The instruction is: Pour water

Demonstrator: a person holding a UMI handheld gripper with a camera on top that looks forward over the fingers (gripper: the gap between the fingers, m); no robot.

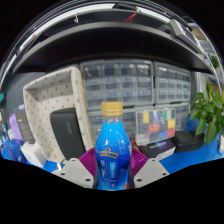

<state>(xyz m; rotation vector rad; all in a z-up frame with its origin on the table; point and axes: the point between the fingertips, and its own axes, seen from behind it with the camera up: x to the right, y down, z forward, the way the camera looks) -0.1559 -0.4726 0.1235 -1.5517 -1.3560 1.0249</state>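
A blue plastic bottle [113, 150] with a yellow cap and a blue label stands upright between my fingers. My gripper [113, 166] is shut on the bottle, its purple pads [88, 160] pressing on both sides of the labelled body. The bottle's base is hidden below the fingers. It appears lifted above the blue table surface [190, 152]. No cup or receiving vessel shows in this view.
A beige chair [55, 105] stands to the left beyond the bottle. Shelving with small parts drawers [135, 85] fills the back wall. A green plant [208, 115] is at the right. Small coloured items lie on the table behind the bottle.
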